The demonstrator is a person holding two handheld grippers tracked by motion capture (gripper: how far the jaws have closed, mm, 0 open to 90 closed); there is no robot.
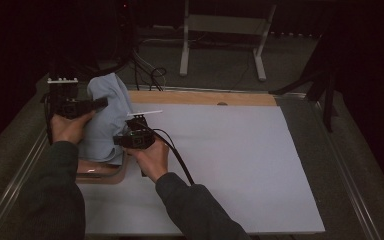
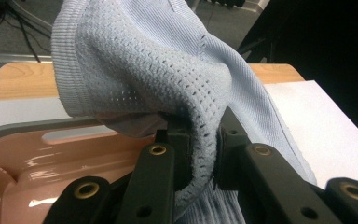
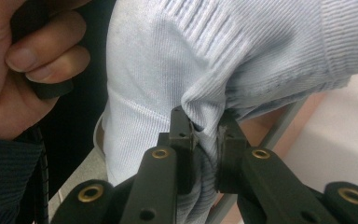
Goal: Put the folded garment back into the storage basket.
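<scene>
A pale blue knitted garment (image 1: 105, 112) hangs bunched above a pink basin (image 1: 100, 172) at the table's left. My left gripper (image 1: 99, 103) is shut on a fold of the garment (image 2: 140, 65) near its upper part, held up over the basin (image 2: 51, 158). My right gripper (image 1: 120, 141) is shut on another fold of the garment (image 3: 223, 60), lower and to the right, just above the basin's rim (image 3: 284, 121). Both pairs of jaws pinch the knit tightly. The left hand (image 3: 23, 65) shows beside the cloth in the right gripper view.
A white sheet (image 1: 230, 165) covers the table, with a wooden strip (image 1: 205, 98) along its far edge. A metal frame (image 1: 225, 30) and cables (image 1: 150, 75) lie on the floor beyond. Metal rails (image 1: 350, 170) border the table's sides.
</scene>
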